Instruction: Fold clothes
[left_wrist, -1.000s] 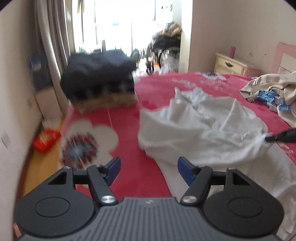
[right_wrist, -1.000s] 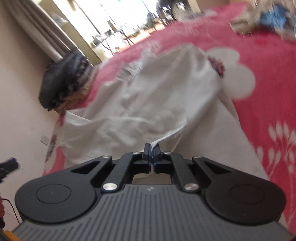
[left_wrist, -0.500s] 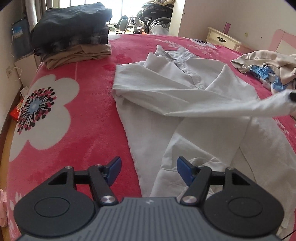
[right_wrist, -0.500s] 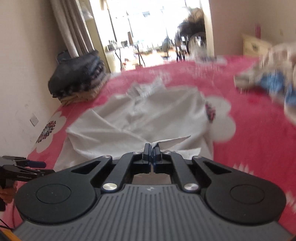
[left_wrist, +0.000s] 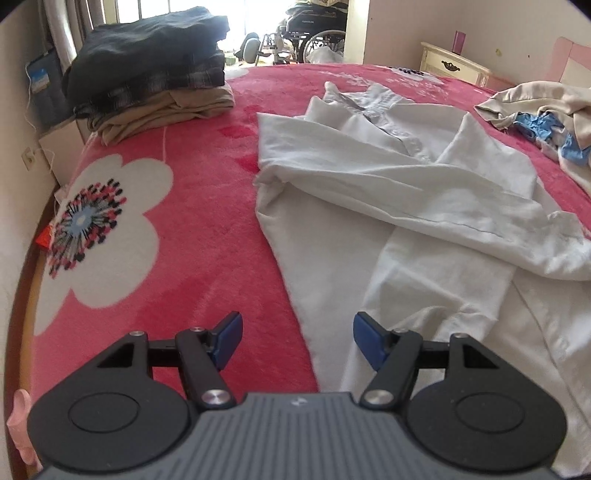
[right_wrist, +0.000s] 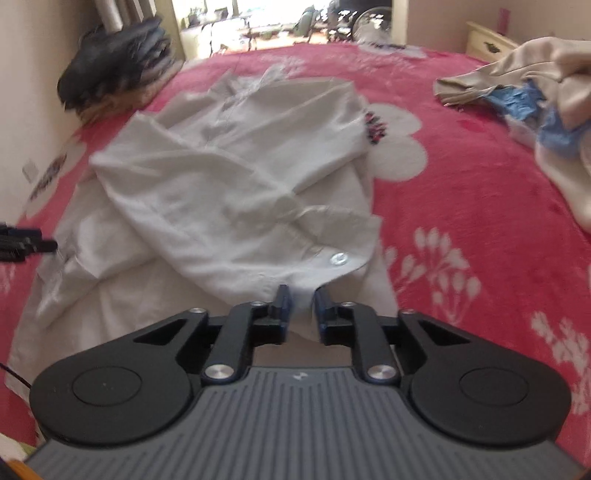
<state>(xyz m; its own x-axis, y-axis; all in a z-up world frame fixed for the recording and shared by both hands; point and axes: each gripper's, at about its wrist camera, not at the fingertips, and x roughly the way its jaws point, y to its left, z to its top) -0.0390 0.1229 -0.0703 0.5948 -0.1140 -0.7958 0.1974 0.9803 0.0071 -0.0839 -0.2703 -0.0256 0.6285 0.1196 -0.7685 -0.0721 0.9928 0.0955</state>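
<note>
A white button shirt (left_wrist: 406, 177) lies front up on the pink flowered blanket (left_wrist: 166, 240). One sleeve (left_wrist: 443, 218) is laid slantwise across its body. My left gripper (left_wrist: 298, 325) hangs open low over the shirt's left side edge, with nothing between its blue pads (left_wrist: 229, 332). In the right wrist view the shirt (right_wrist: 221, 166) fills the middle, and the sleeve's buttoned cuff (right_wrist: 332, 254) ends just ahead of my right gripper (right_wrist: 302, 295). Its jaws are opening; white cuff cloth shows in the gap, and the pads are off it. The left gripper (right_wrist: 26, 243) peeks in at the left edge.
A stack of folded dark and tan clothes (left_wrist: 147, 74) sits at the bed's far left corner. A loose heap of beige and blue clothes (left_wrist: 546, 110) lies at the right. A wall runs along the left. A cream nightstand (left_wrist: 450, 66) and a wheelchair (left_wrist: 314, 33) stand beyond the bed.
The sleeve that the right gripper held stretched out now lies across the shirt, and that gripper's jaws have parted. The left gripper has sunk closer to the shirt's lower edge.
</note>
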